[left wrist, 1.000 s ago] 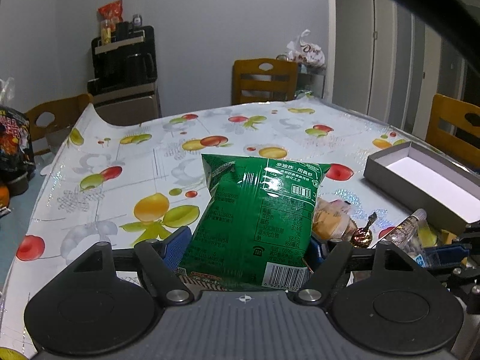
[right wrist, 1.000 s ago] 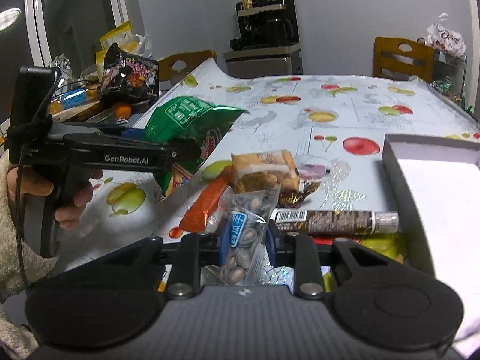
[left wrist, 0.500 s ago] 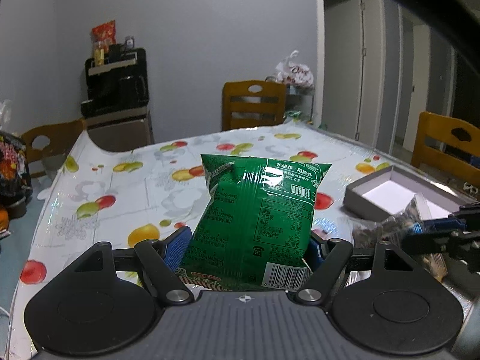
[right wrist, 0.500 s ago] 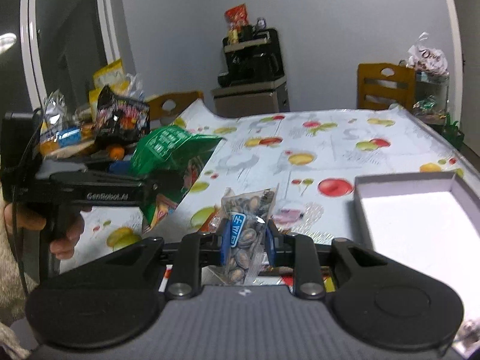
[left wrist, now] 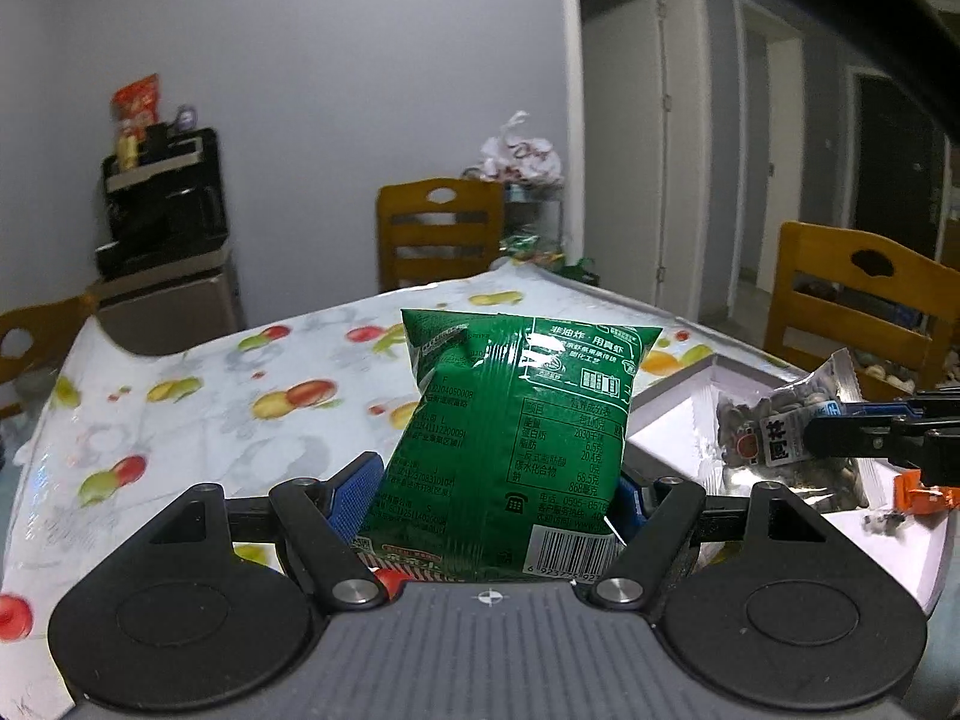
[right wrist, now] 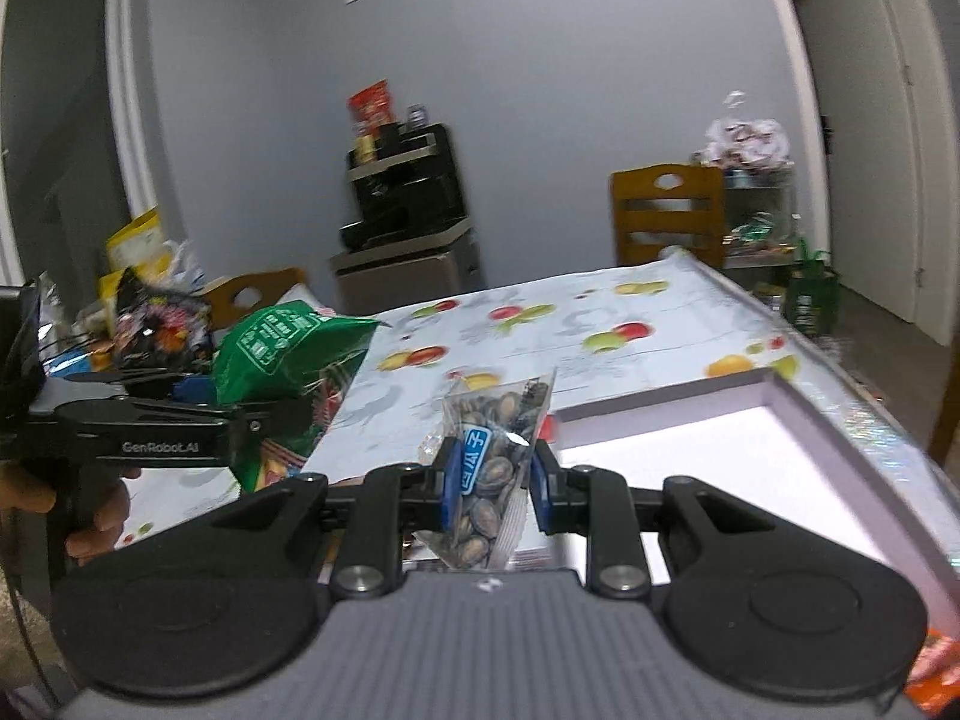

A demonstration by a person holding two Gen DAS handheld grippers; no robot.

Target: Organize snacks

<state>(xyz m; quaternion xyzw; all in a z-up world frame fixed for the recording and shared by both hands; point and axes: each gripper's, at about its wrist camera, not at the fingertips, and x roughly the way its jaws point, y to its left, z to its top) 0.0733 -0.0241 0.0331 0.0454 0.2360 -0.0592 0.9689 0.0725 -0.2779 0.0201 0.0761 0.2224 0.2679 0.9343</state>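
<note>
My left gripper (left wrist: 492,492) is shut on a green snack bag (left wrist: 516,432) and holds it upright above the fruit-print table. The bag also shows at the left of the right wrist view (right wrist: 288,360). My right gripper (right wrist: 489,474) is shut on a clear packet of seeds (right wrist: 492,450), lifted near the near-left edge of the open grey box (right wrist: 798,396) with a white inside. The packet (left wrist: 786,432) and the box (left wrist: 678,396) show at the right in the left wrist view.
The table (left wrist: 210,420) has a glossy fruit-print cloth. Wooden chairs (left wrist: 438,234) stand at the far end and right side. A black appliance on a cabinet (right wrist: 408,198) stands by the wall. Several snack bags (right wrist: 156,318) pile at the left. An orange wrapper (left wrist: 918,489) lies near the box.
Both grippers have risen with their snacks and moved toward the box. The seed packet now hangs beside the box's near-left edge, and the loose snacks on the table have dropped out of view.
</note>
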